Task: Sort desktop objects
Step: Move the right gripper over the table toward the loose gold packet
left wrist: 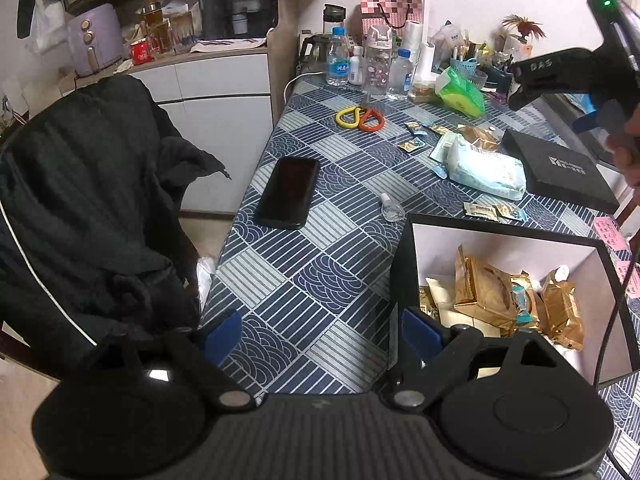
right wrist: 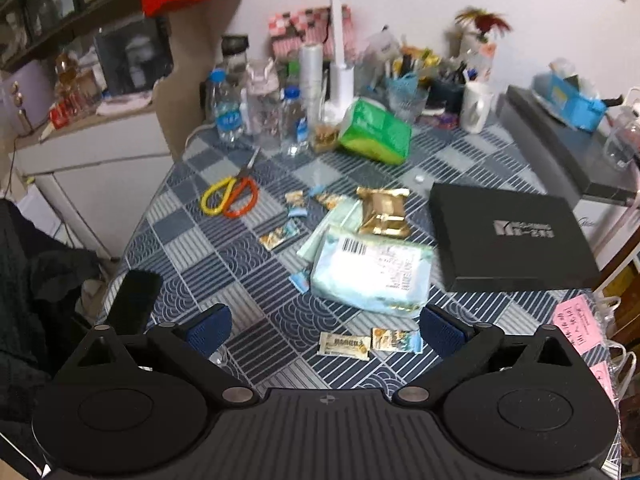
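Table [right wrist: 248, 264] under blue patterned cloth carries scattered snack packets [right wrist: 343, 345] and scissors [right wrist: 230, 198]; both grippers' jaws spread, empty.

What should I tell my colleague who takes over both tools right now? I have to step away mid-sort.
Left tool: open, empty, above the table edge beside the open box.
Right tool: open, empty, above two small sachets.
Done: several gold packets already lie in the open box.
Left on the table: the pale blue pack, one gold packet, scattered sachets and sweets, the scissors, the phone, a small clear bottle and the black lid.
Nothing is held, so you can start with the sachets under the right tool.
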Motion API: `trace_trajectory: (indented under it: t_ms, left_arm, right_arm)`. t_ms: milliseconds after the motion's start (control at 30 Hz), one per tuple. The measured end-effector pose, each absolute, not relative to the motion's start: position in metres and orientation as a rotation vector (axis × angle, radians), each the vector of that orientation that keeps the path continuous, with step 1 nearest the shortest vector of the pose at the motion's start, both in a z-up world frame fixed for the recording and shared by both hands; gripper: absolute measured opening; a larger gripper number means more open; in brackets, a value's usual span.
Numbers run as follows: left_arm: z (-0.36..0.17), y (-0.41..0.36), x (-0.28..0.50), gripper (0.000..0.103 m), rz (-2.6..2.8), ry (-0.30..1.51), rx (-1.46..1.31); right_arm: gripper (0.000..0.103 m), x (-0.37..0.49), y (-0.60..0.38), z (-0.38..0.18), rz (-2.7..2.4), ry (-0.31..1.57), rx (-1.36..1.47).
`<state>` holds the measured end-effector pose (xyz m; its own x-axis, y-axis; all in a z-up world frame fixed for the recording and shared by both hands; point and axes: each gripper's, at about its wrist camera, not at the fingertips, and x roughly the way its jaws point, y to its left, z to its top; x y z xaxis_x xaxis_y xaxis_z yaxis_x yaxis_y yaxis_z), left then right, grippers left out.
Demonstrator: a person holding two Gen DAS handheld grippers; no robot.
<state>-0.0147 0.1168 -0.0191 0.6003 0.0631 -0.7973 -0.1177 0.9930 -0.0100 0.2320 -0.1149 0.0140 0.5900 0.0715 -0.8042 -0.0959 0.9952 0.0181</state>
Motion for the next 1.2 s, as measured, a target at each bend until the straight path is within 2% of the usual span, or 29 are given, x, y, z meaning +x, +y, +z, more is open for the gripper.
trace_trajectory:
  t_ms: [167, 433, 767, 1200]
  left_arm:
    - [-0.021, 0.118, -0.014, 0.103, 0.105, 0.930, -0.072]
    - [-0.024, 0.118, -0.010, 0.103, 0.096, 0.938, -0.073]
    - [-0.025, 0.099, 0.001, 0.103, 0.031, 0.927, -0.027]
    - [-0.027, 0.088, 0.030, 0.103, 0.009, 0.912, -0.057]
  right_arm:
    - [0.090, 0.251, -0.119, -0.007, 0.083, 0.999, -0.027]
    - [0.089, 0.278, -0.132, -0.010, 0.054, 1.004, -0.003]
    - [0.090, 0.353, -0.131, -0.002, 0.047, 0.985, -0.031]
    - [0.090, 0.423, -0.126, -0.058, 0.062, 1.030, -0.044]
